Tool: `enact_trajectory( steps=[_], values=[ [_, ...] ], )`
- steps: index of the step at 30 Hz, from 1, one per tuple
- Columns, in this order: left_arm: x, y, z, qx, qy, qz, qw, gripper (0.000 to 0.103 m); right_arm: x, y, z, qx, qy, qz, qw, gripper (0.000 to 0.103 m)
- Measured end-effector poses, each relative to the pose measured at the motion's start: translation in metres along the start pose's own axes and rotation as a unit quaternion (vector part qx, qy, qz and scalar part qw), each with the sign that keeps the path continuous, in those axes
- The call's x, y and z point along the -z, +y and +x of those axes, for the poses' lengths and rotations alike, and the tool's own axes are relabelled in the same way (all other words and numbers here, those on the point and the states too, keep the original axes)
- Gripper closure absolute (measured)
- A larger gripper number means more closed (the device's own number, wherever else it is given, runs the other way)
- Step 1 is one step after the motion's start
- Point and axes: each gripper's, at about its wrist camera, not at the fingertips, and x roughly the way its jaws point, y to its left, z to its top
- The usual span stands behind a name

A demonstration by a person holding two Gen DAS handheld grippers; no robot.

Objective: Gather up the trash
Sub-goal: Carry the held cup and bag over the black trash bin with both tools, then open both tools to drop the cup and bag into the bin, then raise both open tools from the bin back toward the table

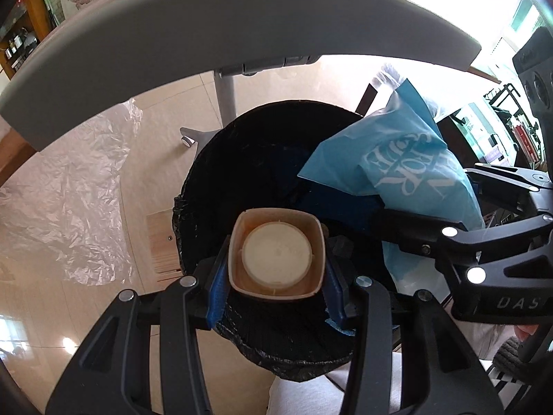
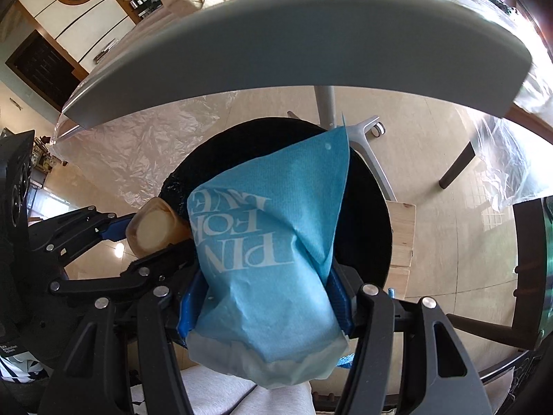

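Note:
My left gripper (image 1: 276, 273) is shut on a small tan cup (image 1: 277, 252) with a white lid, held over the open black-lined trash bin (image 1: 242, 159). My right gripper (image 2: 266, 297) is shut on a crumpled blue paper bag (image 2: 273, 242) with white lettering, also over the bin (image 2: 366, 207). In the left wrist view the blue bag (image 1: 397, 162) and the right gripper (image 1: 397, 228) show at the right. In the right wrist view the cup (image 2: 152, 231) and the left gripper (image 2: 148, 238) show at the left.
A grey tabletop edge (image 1: 207, 45) arches above the bin, on a grey wheeled leg (image 1: 226, 100). Clear plastic sheeting (image 1: 69, 190) hangs at the left. A wooden stool (image 2: 401, 231) stands by the bin. A dark table leg (image 2: 456, 166) is at the right.

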Motion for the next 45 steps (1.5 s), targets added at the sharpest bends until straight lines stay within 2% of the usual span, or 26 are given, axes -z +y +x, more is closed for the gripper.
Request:
enact_trajectory(
  steps=[23,25,27,28,29,32,39,42,45],
  values=[
    [-0.009,-0.001,0.017,-0.002,0.017,0.016,0.9997,0.056,-0.003,-0.012,0.022,-0.013,0.019,0.033,0.999,0.044],
    [-0.009,-0.001,0.017,-0.002,0.018,0.015,0.9997,0.056,-0.003,-0.011,0.022,-0.015,0.019,0.032,0.999,0.041],
    [-0.01,0.0,0.018,0.009,0.019,0.011,0.9997,0.049,-0.004,-0.011,0.021,-0.015,0.013,0.036,0.999,0.038],
    [-0.01,0.001,0.018,0.013,0.018,0.008,0.9997,0.035,-0.004,-0.013,0.02,-0.017,0.011,0.039,0.999,0.033],
    [-0.01,0.003,0.017,0.013,0.014,0.006,0.9998,0.026,-0.004,-0.014,0.02,-0.018,0.009,0.046,0.999,0.029],
    [-0.01,0.004,0.012,0.006,0.006,0.005,1.0,0.021,-0.004,-0.02,0.015,-0.023,0.003,0.061,0.998,0.027],
    [-0.006,0.011,-0.002,0.0,0.0,-0.005,1.0,0.021,0.002,-0.022,-0.009,-0.018,-0.009,0.055,0.998,0.027],
    [-0.004,0.009,-0.026,-0.001,-0.022,-0.004,0.9997,0.021,0.006,-0.018,-0.041,-0.014,-0.039,0.027,0.999,0.025],
    [-0.005,0.007,-0.063,-0.002,-0.064,-0.011,0.9979,0.016,0.007,-0.015,-0.079,-0.009,-0.09,0.001,0.996,0.015]
  ],
)
